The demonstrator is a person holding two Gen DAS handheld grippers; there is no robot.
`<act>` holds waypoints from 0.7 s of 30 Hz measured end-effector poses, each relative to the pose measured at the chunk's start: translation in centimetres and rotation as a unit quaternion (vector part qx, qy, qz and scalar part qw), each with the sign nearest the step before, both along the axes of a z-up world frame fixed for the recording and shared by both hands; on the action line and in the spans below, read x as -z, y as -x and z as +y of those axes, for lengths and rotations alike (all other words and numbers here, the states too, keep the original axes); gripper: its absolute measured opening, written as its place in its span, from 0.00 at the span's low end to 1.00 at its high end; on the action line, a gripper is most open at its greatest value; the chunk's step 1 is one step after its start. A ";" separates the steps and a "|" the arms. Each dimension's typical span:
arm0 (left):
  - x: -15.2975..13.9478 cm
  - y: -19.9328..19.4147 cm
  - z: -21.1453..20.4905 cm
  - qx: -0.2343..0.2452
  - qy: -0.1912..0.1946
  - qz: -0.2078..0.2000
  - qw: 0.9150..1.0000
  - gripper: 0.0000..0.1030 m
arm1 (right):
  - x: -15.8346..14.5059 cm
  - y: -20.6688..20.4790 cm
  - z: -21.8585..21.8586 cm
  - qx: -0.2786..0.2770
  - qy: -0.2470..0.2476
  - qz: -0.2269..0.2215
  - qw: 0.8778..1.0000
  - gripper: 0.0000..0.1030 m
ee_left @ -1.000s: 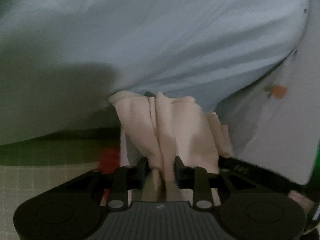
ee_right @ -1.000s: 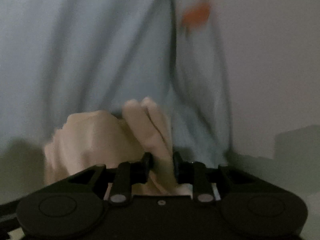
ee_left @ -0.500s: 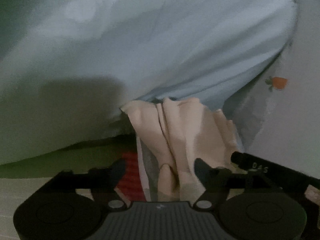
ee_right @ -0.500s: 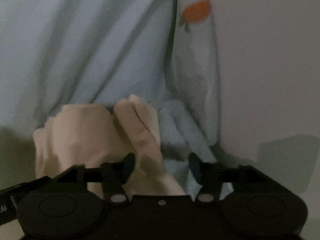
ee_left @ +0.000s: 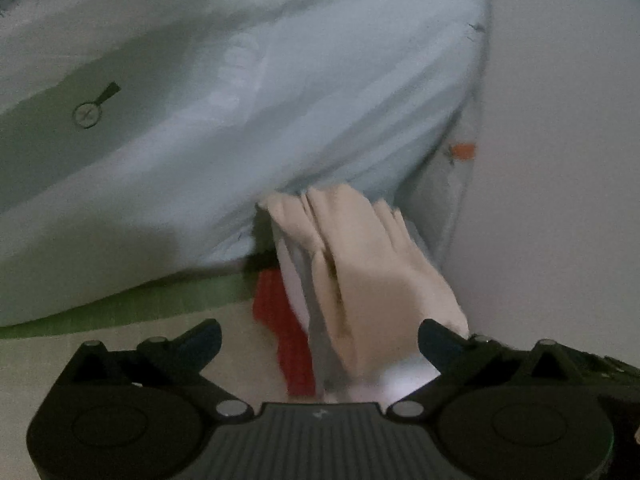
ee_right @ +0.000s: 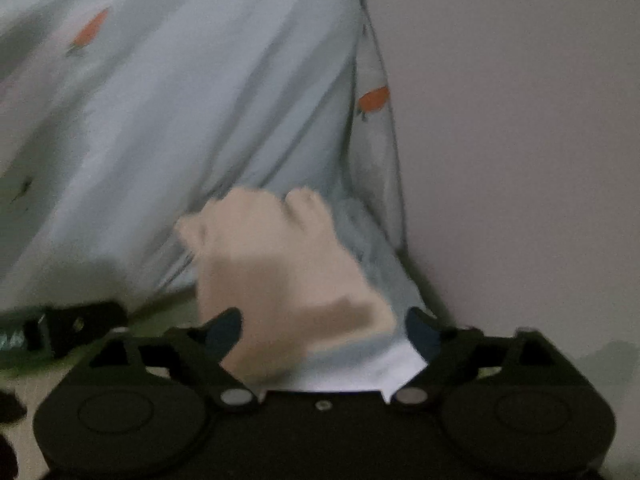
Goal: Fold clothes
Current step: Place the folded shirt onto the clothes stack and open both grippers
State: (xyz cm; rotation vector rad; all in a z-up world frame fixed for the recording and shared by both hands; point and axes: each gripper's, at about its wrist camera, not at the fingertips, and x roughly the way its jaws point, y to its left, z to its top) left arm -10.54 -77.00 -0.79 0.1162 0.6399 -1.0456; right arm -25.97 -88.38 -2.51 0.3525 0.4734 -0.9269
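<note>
garment [ee_left: 280, 80]: thin, light, limp, will slump | beige cuff [ee_left: 360, 264]: take it at the edge | left gripper [ee_left: 320, 340], right gripper [ee_right: 320, 332]: your jaws just opened wide, cuff loose between, nothing gripped

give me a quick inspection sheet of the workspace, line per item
surface: pale checked mat with a green strip along the cloth's edge.
job's things: light blue garment printed with small orange fruit, spread wide; its bunched cream-coloured cuff lies between the fingers in both views.
clutter: red cloth beside the cuff, partly under it.
grippers: left gripper and right gripper have just been opening; both stand wide, pads off the cream fabric, which lies loose between them.
cables: nothing seen.
surroundings: plain pale surface to the right of the garment; whether wall or table, cannot tell. Dim light, some blur.
</note>
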 end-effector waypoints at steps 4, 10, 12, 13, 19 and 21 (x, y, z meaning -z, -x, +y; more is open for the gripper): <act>1.3 2.9 2.9 0.061 -0.025 -0.025 0.997 1.00 | 1.4 3.0 4.2 -0.001 -0.013 0.030 0.999 1.00; 3.7 6.0 7.2 0.078 -0.038 -0.002 0.996 1.00 | 3.3 6.6 8.2 0.006 -0.033 0.041 0.999 1.00; 4.4 7.0 8.3 0.083 -0.045 0.004 0.996 1.00 | 3.6 7.7 9.3 0.017 -0.044 0.033 0.998 1.00; 4.6 7.3 8.5 0.084 -0.049 -0.001 0.995 1.00 | 3.6 8.0 9.6 0.018 -0.043 0.033 0.998 1.00; 5.3 8.2 9.2 0.089 -0.067 -0.022 0.994 1.00 | 3.9 9.6 11.1 0.026 -0.038 0.034 0.998 1.00; 5.3 8.2 9.4 0.087 -0.069 -0.023 0.994 1.00 | 3.9 9.8 11.3 0.025 -0.039 0.033 0.998 1.00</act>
